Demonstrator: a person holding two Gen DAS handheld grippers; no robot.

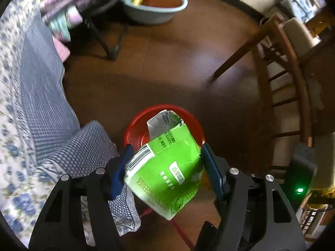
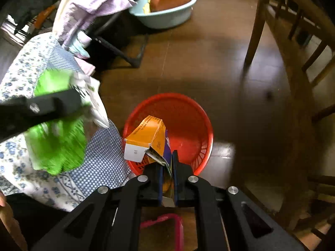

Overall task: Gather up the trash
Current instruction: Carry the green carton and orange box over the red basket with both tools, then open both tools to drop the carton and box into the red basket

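My left gripper [image 1: 165, 156] is shut on a crumpled green drink carton [image 1: 165, 171], its blue pads pressing both sides. Beyond and below the carton a red plastic basket [image 1: 188, 113] stands on the brown floor. In the right wrist view my right gripper [image 2: 168, 163] is shut on a flattened orange carton [image 2: 146, 133], held by its torn end above the near rim of the red basket [image 2: 184, 113]. The same green carton [image 2: 56, 146] shows blurred at the left of that view, with the left gripper's black finger [image 2: 52, 102] across it.
A bed with blue floral and checked cloth [image 1: 37, 104] hangs down on the left, close to the basket. A wooden chair [image 1: 286, 67] stands on the right. A pale blue basin with a brown pan [image 1: 159, 4] sits on the floor at the back. A pink frame [image 2: 163, 223] lies below.
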